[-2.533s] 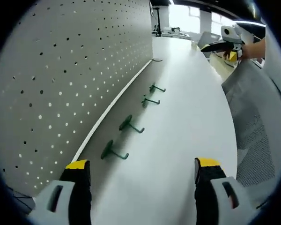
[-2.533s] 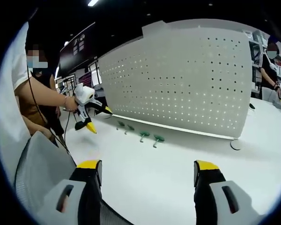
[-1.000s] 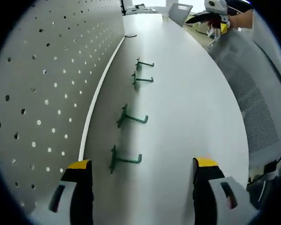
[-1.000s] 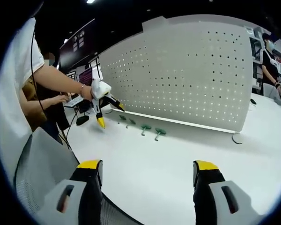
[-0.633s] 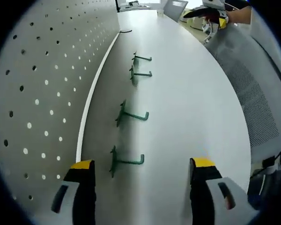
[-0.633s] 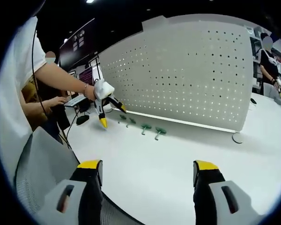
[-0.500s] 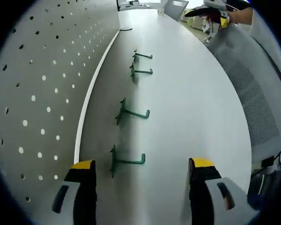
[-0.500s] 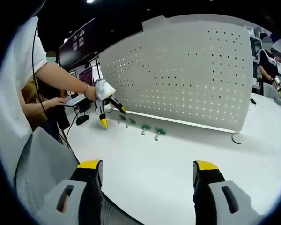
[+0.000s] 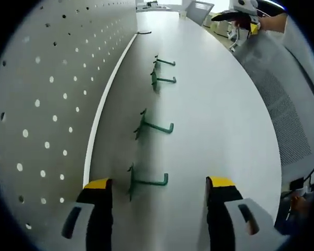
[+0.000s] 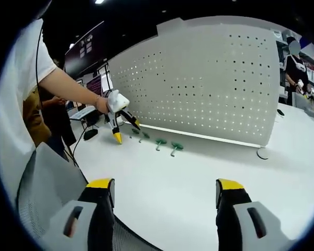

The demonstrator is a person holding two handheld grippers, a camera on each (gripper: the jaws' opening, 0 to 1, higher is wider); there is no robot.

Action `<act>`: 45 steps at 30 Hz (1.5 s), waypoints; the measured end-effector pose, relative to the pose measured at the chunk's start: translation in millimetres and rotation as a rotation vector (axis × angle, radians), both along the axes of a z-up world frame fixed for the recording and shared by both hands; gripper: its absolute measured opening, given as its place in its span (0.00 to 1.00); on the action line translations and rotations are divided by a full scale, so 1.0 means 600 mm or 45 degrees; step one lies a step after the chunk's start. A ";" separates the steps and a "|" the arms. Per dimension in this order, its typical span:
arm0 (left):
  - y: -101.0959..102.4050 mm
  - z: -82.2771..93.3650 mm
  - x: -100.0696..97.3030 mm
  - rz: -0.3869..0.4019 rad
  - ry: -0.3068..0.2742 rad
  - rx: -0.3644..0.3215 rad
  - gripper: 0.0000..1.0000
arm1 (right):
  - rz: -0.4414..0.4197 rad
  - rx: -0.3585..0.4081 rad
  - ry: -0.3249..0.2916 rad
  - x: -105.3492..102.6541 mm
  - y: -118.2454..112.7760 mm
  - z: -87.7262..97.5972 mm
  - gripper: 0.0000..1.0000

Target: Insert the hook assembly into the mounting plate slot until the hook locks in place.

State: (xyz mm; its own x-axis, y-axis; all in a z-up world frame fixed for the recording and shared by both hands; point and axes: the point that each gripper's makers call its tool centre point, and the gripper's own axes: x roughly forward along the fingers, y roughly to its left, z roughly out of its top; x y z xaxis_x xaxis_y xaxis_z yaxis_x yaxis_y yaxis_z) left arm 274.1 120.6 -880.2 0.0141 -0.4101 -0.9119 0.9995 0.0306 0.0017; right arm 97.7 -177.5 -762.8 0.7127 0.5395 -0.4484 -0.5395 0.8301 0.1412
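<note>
The left gripper [image 9: 156,191] had closed in on the nearest green hook [image 9: 146,182], jaws spread and empty; the right gripper [image 10: 165,196] hung spread, well back from the pegboard [image 10: 209,83].

You work at a long white table [image 9: 214,104] with a grey mesh chair back [image 10: 47,193] at its near edge. Behind you the room is dark — a ceiling light [image 10: 99,1] glows overhead, a wall screen [image 10: 86,49] hangs at the back, and bright windows [image 9: 220,4] show beyond the table's far end.
</note>
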 end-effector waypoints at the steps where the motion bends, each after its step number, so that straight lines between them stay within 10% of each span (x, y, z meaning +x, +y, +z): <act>1: 0.000 0.000 0.001 0.000 0.000 0.000 0.75 | 0.001 -0.001 0.001 0.000 0.000 0.000 0.77; 45: 0.011 0.007 0.034 0.175 -0.020 -0.009 0.26 | 0.004 0.003 -0.013 0.004 0.001 0.004 0.76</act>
State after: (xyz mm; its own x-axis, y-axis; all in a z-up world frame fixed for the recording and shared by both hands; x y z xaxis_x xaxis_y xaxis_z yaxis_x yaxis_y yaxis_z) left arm 294.3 127.1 -875.9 0.0847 -0.4101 -0.9081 0.9858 0.1670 0.0165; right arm 100.1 -177.1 -760.4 0.7155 0.5426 -0.4400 -0.5434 0.8281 0.1376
